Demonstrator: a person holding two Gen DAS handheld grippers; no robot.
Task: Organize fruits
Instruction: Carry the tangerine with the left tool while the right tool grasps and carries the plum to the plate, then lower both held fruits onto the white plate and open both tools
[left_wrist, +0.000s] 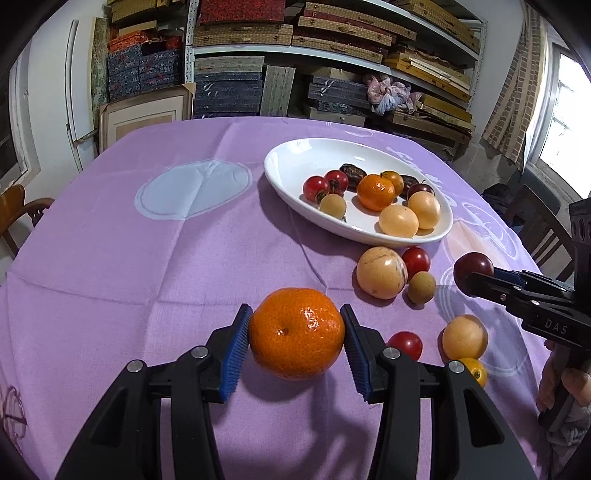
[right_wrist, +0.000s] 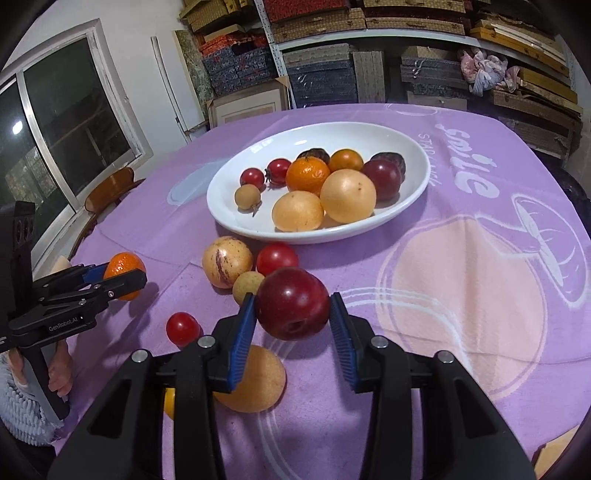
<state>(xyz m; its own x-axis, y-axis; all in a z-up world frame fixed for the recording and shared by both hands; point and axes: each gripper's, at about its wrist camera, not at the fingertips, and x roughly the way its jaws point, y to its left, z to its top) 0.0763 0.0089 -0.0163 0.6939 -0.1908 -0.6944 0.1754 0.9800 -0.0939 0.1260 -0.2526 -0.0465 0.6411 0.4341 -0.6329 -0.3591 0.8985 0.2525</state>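
Here the left tool (left_wrist: 296, 334) grips a tangerine (left_wrist: 295, 332), the right tool (right_wrist: 291, 314) a plum (right_wrist: 291, 308).

A glossy orange tangerine (left_wrist: 296, 333) sits gripped, dimple up; a dark red plum (right_wrist: 292, 308) hangs clamped, at 3 o'clock.

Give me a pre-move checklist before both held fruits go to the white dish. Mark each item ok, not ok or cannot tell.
1. Left gripper clamps the mandarin between both pads: ok.
2. Right gripper clamps the dark red plum: ok.
3. Both fruits lifted off the purple cloth: cannot tell.
4. White dish has bare room at its left end: ok.
5. Path to the dish: loose fruit lies before the near rim, including a striped yellow fruit: not ok, go over it.
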